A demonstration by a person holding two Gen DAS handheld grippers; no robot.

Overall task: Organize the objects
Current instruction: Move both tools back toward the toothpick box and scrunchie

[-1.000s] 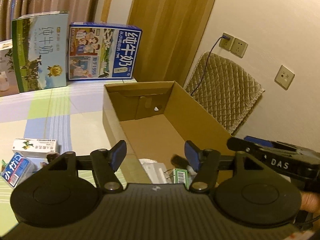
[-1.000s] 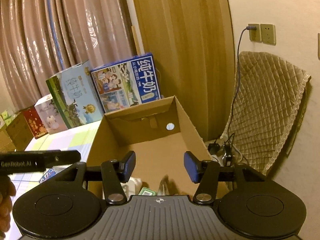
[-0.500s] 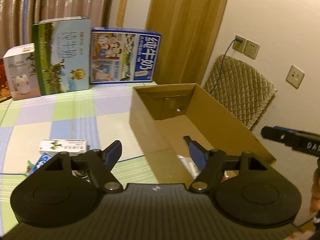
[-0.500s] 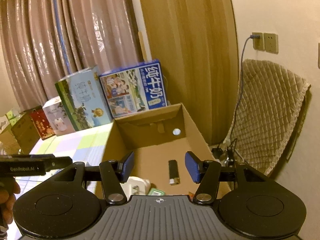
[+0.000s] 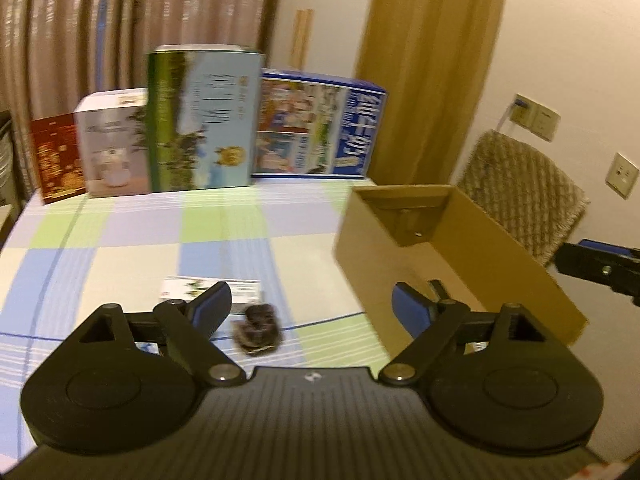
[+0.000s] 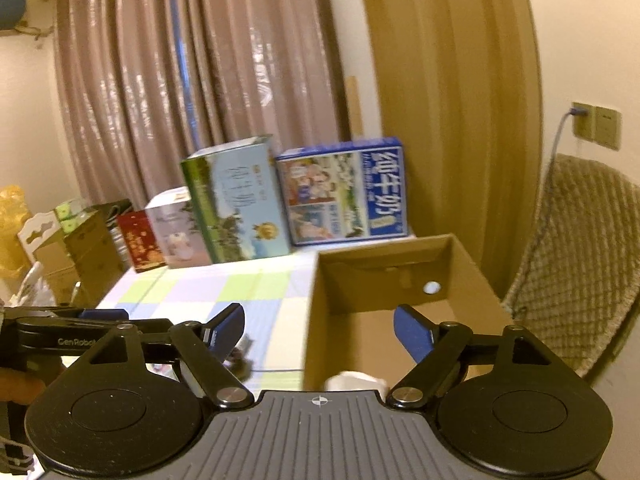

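On checked table (image 5: 132, 240), small dark blurred object (image 5: 258, 330), perhaps crumpled

Brown cardboard box (image 5: 404, 256), checked pastel tablecloth (image 5: 120, 248)

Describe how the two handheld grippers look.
Both are matte black. The left gripper and right gripper each have blue finger pads, two round discs on a ribbed base, and silver pivot screws. White "GenRobot" lettering marks the left gripper's side.
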